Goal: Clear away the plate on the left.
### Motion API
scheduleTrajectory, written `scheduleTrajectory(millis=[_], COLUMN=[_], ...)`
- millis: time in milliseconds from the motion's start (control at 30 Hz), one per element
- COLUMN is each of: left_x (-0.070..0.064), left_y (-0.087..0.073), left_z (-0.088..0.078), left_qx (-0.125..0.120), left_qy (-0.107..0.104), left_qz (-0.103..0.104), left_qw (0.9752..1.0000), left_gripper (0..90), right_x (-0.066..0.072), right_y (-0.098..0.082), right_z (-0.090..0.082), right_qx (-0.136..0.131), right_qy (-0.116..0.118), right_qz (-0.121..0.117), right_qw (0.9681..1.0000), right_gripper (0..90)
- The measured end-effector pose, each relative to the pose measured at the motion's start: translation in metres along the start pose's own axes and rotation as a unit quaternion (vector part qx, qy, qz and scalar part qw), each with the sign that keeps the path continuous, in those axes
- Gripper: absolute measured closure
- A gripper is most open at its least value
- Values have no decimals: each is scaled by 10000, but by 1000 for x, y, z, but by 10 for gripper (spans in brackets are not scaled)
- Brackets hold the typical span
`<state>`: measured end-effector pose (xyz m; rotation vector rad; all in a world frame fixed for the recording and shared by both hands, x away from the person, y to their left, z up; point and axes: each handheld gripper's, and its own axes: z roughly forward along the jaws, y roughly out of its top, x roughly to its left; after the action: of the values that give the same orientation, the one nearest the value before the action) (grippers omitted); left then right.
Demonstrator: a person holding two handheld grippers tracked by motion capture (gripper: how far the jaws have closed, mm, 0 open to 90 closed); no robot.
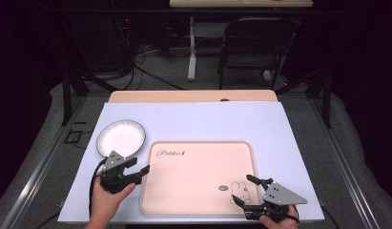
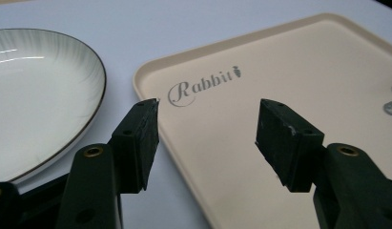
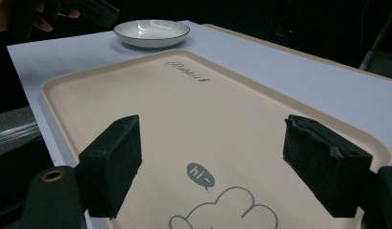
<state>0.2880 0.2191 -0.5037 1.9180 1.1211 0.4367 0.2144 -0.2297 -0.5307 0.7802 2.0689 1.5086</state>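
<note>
Beige tray (image 1: 198, 176) flat on table; white plate (image 1: 121, 137) beside it.

Left tool (image 1: 140, 167) jaws apart, hand-held; right tool (image 1: 244, 190) jaws wide apart.

One plate (image 1: 120, 137), one tray (image 1: 198, 177), two claws, one chair (image 1: 253, 45)

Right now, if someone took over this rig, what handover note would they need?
Left gripper: jaws open, holding nothing, at the left edge of the beige rectangular plastic tray.
Right gripper: jaws open, holding nothing, at the tray's near right corner by the rabbit drawing.
White round ceramic plate with a dark rim: on the pale sheet left of the tray, apart from it, nothing on it.
Done: nothing gripped yet.
Left: probably grasping the plate or the tray.
</note>
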Motion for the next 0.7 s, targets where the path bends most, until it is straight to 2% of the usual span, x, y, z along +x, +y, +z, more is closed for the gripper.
scheduleTrajectory(millis=[200, 233, 333, 700], left_x=[5, 8, 13, 34], left_y=[12, 15, 20, 31], left_z=[4, 6, 10, 18], left_qx=[262, 382, 539, 879], left_qy=[32, 11, 23, 162], left_qz=[-6, -100, -224, -616], left_qw=[9997, 9992, 9983, 9941], left_gripper=[409, 421, 433, 436], right_x=[0, 0, 0, -1], right_y=[0, 0, 0, 0], right_z=[0, 0, 0, -1], right_qx=[-7, 0, 2, -4], right_qy=[0, -7, -11, -24], right_qz=[-13, -6, 3, 4], right_qw=[10000, 10000, 10000, 10000], right_gripper=[202, 202, 202, 202])
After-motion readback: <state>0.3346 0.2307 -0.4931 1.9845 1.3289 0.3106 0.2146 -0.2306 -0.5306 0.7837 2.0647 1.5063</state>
